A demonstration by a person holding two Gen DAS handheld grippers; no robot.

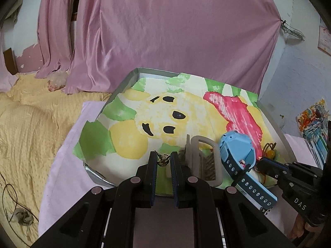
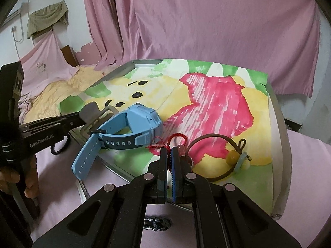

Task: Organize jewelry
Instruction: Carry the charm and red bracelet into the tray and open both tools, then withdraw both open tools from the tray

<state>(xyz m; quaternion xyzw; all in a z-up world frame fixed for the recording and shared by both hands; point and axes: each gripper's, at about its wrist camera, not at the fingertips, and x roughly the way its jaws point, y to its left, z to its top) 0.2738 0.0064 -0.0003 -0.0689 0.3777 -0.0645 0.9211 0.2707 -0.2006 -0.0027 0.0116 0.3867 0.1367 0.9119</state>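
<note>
Both grippers work at the near edge of the tray, each closing on a small piece of jewelry.

On the left, the left gripper has its jaws narrowed around a small dark, speckled trinket held between the pads; what it is exactly is too small to tell. Just right of it a pale comb stands on the tray, whose painted paper lining shows a yellow bear. Next comes the blue watch, its strap hanging over the tray's near rim. Further right, the right gripper is almost shut, apparently pinching the red cord bracelet. Far right lies a brown cord necklace with beads. The pick-up step looks to be in hand; next, each piece probably needs lifting clear without snagging its neighbours.
</note>
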